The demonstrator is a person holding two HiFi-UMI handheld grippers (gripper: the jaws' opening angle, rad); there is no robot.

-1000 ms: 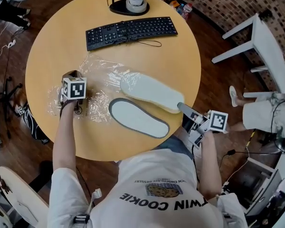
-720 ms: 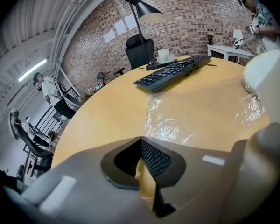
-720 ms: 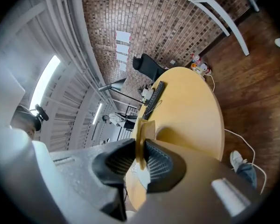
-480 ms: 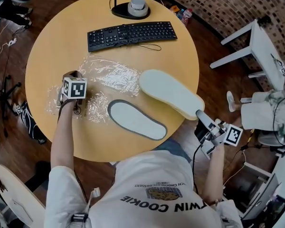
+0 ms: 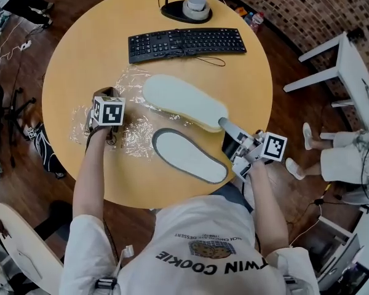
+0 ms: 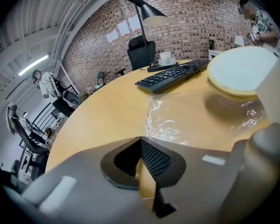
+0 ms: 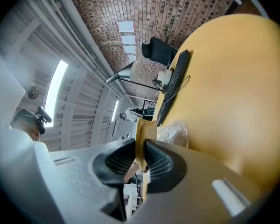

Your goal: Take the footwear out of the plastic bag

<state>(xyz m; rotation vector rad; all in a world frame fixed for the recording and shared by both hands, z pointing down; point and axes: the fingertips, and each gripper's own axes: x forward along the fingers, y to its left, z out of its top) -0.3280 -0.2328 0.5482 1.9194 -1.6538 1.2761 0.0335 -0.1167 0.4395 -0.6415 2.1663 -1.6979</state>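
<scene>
Right claw (image 5: 224,124) clamped on slipper (image 5: 183,101); left claw (image 6: 144,169) pinching plastic bag (image 5: 135,139); shirt (image 5: 197,226) reads "WIN COOKIE".

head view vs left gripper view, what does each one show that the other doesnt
Only the head view: the grey-rimmed slipper lying on the table. Only the left gripper view: the lamp shade and the ceiling light. Both: the keyboard, the plastic bag, and the raised slipper above it.
</scene>
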